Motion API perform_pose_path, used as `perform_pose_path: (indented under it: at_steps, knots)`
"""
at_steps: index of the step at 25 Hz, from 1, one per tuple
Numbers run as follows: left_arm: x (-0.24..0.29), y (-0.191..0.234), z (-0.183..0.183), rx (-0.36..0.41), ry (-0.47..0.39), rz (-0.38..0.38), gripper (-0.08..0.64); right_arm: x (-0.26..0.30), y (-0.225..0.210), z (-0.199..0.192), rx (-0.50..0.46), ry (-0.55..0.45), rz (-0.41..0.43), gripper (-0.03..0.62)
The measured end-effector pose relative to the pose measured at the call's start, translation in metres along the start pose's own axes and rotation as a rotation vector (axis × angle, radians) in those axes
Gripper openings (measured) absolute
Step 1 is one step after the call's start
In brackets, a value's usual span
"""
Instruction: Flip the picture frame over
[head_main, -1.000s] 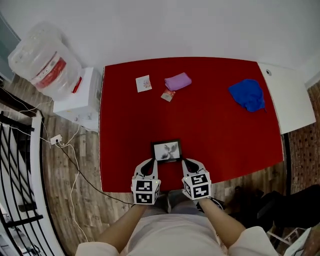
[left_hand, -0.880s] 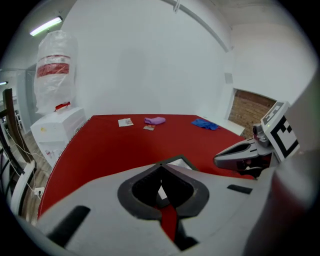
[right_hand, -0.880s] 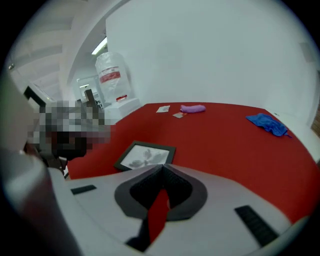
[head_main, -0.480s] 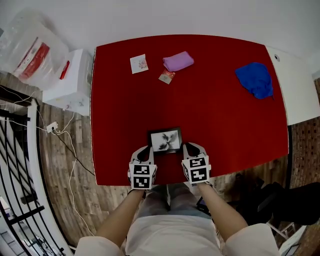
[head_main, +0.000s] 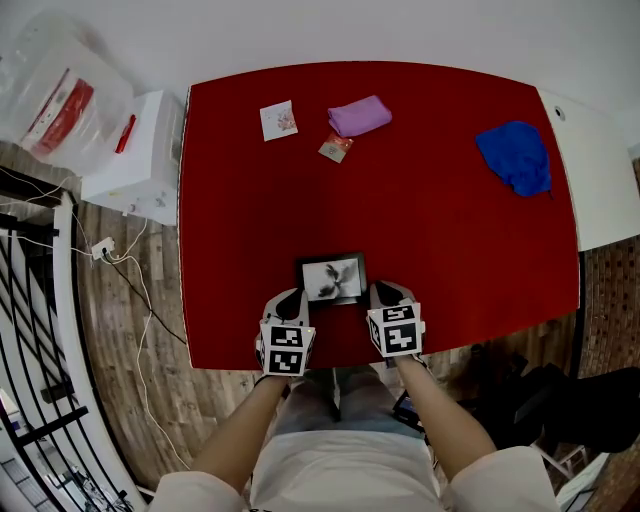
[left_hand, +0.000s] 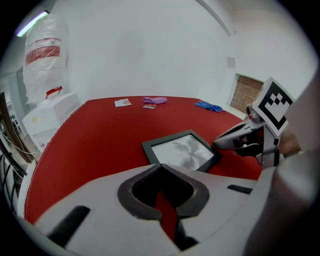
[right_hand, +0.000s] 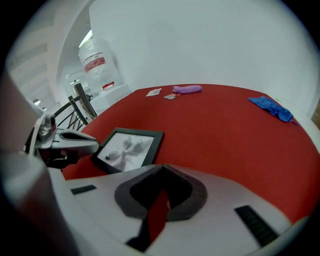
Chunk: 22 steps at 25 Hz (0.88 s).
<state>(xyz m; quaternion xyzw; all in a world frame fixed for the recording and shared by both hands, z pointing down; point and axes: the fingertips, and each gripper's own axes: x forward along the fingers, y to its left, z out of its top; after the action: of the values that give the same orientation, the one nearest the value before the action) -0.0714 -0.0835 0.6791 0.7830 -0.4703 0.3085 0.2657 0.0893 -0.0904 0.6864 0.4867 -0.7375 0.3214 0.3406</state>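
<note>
a red table (head_main: 450, 230) carries a black picture frame (head_main: 333, 278), face up near its front edge. at the far side lie a white card (head_main: 278, 120), a small packet (head_main: 335, 149) and a purple cloth (head_main: 359, 115). a crumpled blue cloth (head_main: 516, 156) sits well apart at the right.

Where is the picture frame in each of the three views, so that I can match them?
Head view: the picture frame lies low in the centre, picture side up.
Left gripper view: it is just right of centre.
Right gripper view: it is left of centre.
Shared landmark: the purple cloth at the far side, small in both gripper views.
</note>
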Motion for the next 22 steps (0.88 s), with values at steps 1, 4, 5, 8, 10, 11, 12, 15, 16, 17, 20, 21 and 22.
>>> perform_pose_path:
  at_steps: [1, 4, 5, 8, 10, 11, 12, 15, 16, 17, 20, 21, 22]
  knots:
    - [0.001, 0.000, -0.002, -0.005, 0.005, 0.002, 0.005, 0.001, 0.000, -0.001, 0.001, 0.007, 0.003, 0.005]
    - [0.003, -0.001, -0.006, -0.005, 0.005, 0.008, 0.006, 0.004, 0.004, -0.004, 0.004, 0.022, 0.040, 0.005]
    - [0.003, -0.001, -0.005, 0.003, 0.001, 0.010, 0.005, 0.005, 0.006, -0.005, 0.003, 0.025, 0.049, 0.005]
    - [0.004, -0.001, -0.005, 0.018, 0.001, 0.012, 0.006, 0.006, 0.006, -0.004, 0.011, 0.024, 0.056, 0.005]
    - [0.004, -0.001, -0.005, 0.016, 0.004, 0.011, 0.006, 0.006, 0.005, -0.004, 0.009, 0.025, 0.053, 0.005]
    - [0.003, -0.001, -0.006, 0.017, 0.004, 0.013, 0.006, 0.006, 0.006, -0.004, 0.009, 0.025, 0.055, 0.005]
    - [0.003, 0.000, -0.006, 0.018, 0.003, 0.015, 0.006, 0.006, 0.007, -0.004, 0.013, 0.025, 0.063, 0.005]
    - [0.003, 0.001, -0.005, 0.027, -0.002, 0.019, 0.006, 0.004, 0.012, 0.001, 0.064, 0.005, 0.128, 0.003]
    - [0.003, 0.001, -0.005, 0.031, -0.002, 0.016, 0.005, 0.002, 0.014, 0.005, 0.080, -0.006, 0.151, 0.003]
    - [0.004, 0.002, -0.005, 0.035, 0.000, 0.012, 0.005, 0.002, 0.016, 0.008, 0.090, -0.012, 0.164, 0.003]
    - [0.004, 0.003, -0.006, 0.035, 0.005, 0.006, 0.006, 0.002, 0.018, 0.009, 0.102, -0.003, 0.182, 0.003]
    - [0.003, 0.003, -0.006, 0.035, 0.005, 0.009, 0.006, 0.002, 0.019, 0.007, 0.116, 0.000, 0.200, 0.003]
    - [0.003, 0.004, -0.006, 0.037, 0.004, 0.013, 0.005, 0.001, 0.020, 0.006, 0.126, 0.002, 0.222, 0.003]
